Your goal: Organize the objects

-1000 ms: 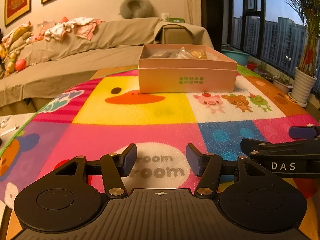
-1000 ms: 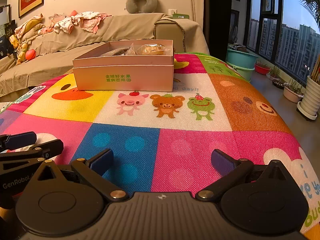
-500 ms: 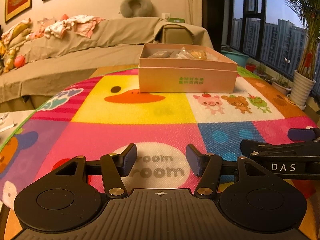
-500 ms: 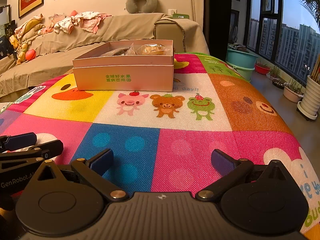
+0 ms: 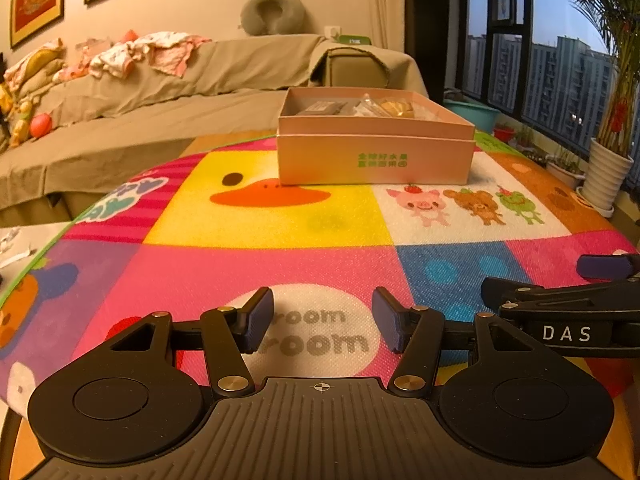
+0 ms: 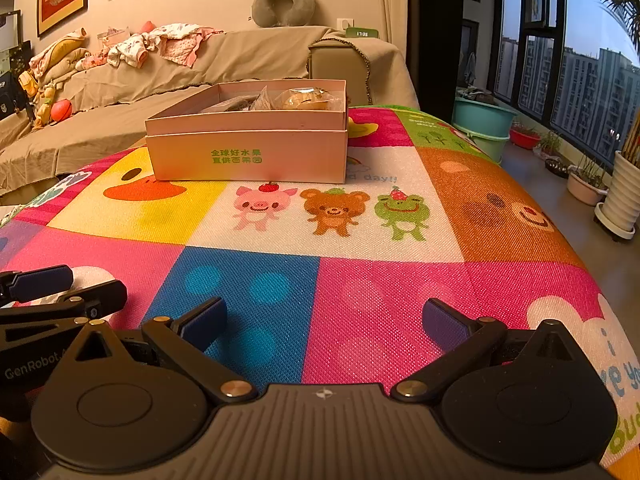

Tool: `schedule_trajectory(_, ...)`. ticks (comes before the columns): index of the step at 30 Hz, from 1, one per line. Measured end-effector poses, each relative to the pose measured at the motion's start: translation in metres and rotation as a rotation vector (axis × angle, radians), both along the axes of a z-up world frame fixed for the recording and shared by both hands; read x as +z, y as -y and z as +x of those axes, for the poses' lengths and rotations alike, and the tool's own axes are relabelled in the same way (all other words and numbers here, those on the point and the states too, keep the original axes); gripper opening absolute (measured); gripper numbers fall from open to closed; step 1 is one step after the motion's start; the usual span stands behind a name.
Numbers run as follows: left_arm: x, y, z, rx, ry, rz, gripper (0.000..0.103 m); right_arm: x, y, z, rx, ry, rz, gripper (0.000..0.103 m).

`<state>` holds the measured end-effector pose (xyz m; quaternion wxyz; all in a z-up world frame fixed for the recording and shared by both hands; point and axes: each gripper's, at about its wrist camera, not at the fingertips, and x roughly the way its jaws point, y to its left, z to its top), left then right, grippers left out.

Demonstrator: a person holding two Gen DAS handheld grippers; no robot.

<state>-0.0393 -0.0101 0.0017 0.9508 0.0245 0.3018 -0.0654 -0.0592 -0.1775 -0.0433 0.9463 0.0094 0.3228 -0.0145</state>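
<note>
A pink cardboard box [image 5: 374, 148] with green lettering on its front sits open on the colourful cartoon play mat [image 5: 280, 232], in the upper middle of the left wrist frame and in the upper left-centre of the right wrist frame [image 6: 248, 140]. Inside it lie wrapped items [image 6: 296, 98], one clear-packaged and yellowish, others darker and hard to make out. The box rests on the yellow duck panel, just above the row of pig, bear and frog drawings [image 6: 332, 210].

The box lies well apart from both pairs of jaws, far up the mat from them. The left gripper [image 5: 322, 322] occupies the bottom of its frame over the white "room" patch, jaws partly apart with nothing between them. The right gripper [image 6: 324, 322] sits at the bottom of its frame over the blue and pink squares, jaws spread wide and empty. Each gripper shows at the lower edge of the other's view, side by side.

Behind the mat stands a cloth-covered sofa [image 5: 160, 92] with clothes [image 5: 152, 54] heaped on it.
</note>
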Motion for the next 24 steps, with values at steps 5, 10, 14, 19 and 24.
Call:
schedule_trajectory(5, 0.0001, -0.0008, -0.0003, -0.001, -0.001, -0.008, 0.061, 0.0001, 0.0002, -0.0002, 0.0, 0.0, 0.0, 0.103)
schedule_trajectory(10, 0.0003, -0.0008, 0.0004, -0.001, -0.002, -0.012, 0.061, 0.0002, -0.0001, -0.0003, 0.0, 0.0, 0.0, 0.103)
schedule_trajectory(14, 0.0003, -0.0009, 0.0005, -0.001, -0.003, -0.014, 0.061, 0.0002, 0.0002, -0.0005, 0.0, 0.0, 0.0, 0.103)
schedule_trajectory(19, 0.0003, -0.0011, 0.0004, -0.001, -0.003, -0.015, 0.061, 0.0004, -0.0004, -0.0003, 0.0, 0.0, 0.0, 0.103)
schedule_trajectory(24, 0.0003, -0.0013, 0.0003, -0.001, -0.003, -0.014, 0.061, 0.0004, -0.0001, -0.0007, 0.0, 0.0, 0.0, 0.103)
